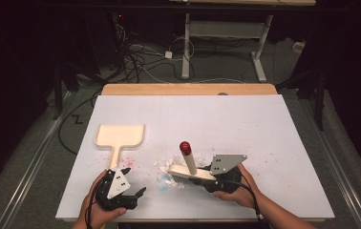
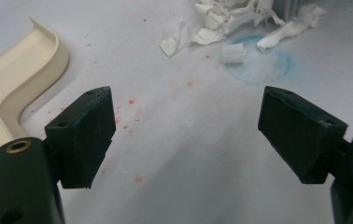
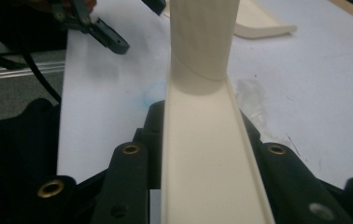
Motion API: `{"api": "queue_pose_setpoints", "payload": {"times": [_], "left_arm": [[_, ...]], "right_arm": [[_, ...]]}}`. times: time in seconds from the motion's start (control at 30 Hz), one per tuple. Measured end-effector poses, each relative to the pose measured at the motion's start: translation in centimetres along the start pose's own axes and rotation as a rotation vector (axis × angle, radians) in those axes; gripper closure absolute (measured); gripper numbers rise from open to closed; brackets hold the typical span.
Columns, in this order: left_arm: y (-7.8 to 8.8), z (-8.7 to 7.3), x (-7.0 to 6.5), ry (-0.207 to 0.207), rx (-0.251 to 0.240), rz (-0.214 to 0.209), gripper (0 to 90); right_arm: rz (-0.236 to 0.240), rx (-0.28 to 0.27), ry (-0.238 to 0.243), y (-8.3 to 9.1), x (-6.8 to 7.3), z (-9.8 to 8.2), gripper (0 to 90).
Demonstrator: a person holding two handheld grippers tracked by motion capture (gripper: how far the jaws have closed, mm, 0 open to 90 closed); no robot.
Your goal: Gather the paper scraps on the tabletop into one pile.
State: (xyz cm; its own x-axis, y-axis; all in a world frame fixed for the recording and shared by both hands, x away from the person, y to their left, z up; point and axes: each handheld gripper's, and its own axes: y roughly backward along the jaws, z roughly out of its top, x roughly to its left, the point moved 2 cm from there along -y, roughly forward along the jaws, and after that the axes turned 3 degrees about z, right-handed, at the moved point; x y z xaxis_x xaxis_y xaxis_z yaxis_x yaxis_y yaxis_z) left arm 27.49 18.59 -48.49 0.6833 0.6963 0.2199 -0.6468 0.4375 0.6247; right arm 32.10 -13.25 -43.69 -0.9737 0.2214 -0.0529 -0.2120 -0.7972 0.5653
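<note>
One cream brush (image 1: 188, 172) sits clamped in the right gripper (image 1: 215, 177), near the table's (image 1: 264, 143) front edge. Its bristled head lies roughly level, long axis running across the table toward the person's left, while the red-tipped handle (image 1: 186, 155) rises upward, tilted slightly away. Torn white paper scraps (image 1: 163, 164) lie heaped just beside the bristles, over a faint blue stain (image 2: 258, 60). Farther left rests a cream dustpan (image 1: 120, 136), its handle pointing at the left gripper (image 1: 133, 183), whose jaws stand wide apart, holding nothing.
</note>
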Motion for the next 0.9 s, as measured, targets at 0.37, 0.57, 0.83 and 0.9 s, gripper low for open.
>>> {"api": "queue_pose_setpoints", "payload": {"times": [0.37,0.57,0.83,0.9], "left_arm": [[0.1,0.2,0.0,-0.003,-0.007,0.009,18.2],[0.0,0.5,-0.2,-0.015,-0.006,0.004,18.2],[0.2,0.4,-0.1,-0.006,-0.018,0.001,18.2],[0.3,0.4,0.0,-0.005,-0.024,0.000,18.3]], "right_arm": [[-0.276,-0.102,-0.079,7.0,-0.4,0.1,67.8],[-0.484,-0.078,-0.201,5.3,-3.3,-1.6,67.9],[-0.594,-0.032,-0.256,-0.7,-4.2,-2.9,67.9],[-0.593,-0.047,-0.272,-1.7,-3.7,-2.7,67.9]]}}
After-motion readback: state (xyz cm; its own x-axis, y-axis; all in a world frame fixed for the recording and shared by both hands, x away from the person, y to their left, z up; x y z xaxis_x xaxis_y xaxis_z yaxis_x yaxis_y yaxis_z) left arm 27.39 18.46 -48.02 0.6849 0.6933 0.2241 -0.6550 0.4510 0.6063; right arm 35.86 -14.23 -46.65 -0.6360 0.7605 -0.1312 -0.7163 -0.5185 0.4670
